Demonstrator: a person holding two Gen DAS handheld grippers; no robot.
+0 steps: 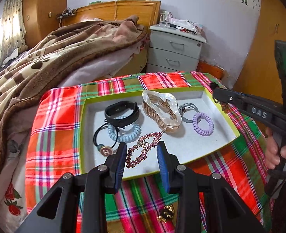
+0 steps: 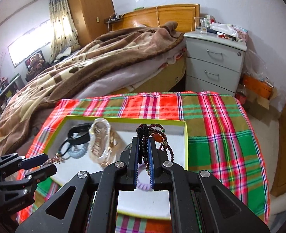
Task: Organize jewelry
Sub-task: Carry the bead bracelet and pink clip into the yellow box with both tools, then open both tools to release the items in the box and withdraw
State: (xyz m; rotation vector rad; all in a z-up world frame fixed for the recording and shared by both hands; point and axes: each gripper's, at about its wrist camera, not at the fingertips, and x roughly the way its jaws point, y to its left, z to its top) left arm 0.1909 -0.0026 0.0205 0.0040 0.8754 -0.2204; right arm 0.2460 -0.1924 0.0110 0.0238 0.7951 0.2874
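My right gripper [image 2: 143, 155] has its jaws drawn narrow on a dark-red beaded bracelet [image 2: 158, 136]. The strands are pinched between the blue pads, and loose loops with an orange stone hang off the right side of the tips. The bracelet rides above the green-rimmed tray [image 2: 186, 145], over its right part near the right wall, so the drop lies straight below and slightly ahead. In the left wrist view the same gripper comes in from the right edge, its tip over the tray's far right corner.

My left gripper [image 1: 142, 151] stands part open with nothing pressed between the pads. The pink rhinestone hair clip [image 1: 143, 149] lies in the tray's near part, seen in the gap between the fingers, its long axis running near-left to far-right. I cannot tell whether a pad touches it.

Already in the tray:
- black wristband [image 1: 122, 112] and blue coil hair tie [image 1: 124, 132], left
- pearly claw clip [image 1: 162, 110], middle
- lilac coil hair tie [image 1: 203, 123], right

Bare lining shows near-right of the lilac tie; I judge that the likeliest spot for the bracelet. A small gold piece [image 1: 166, 213] lies on the plaid cloth [image 1: 53, 136] outside the tray, nearer my left gripper. Snagging loops on the tray's right wall is the risk.
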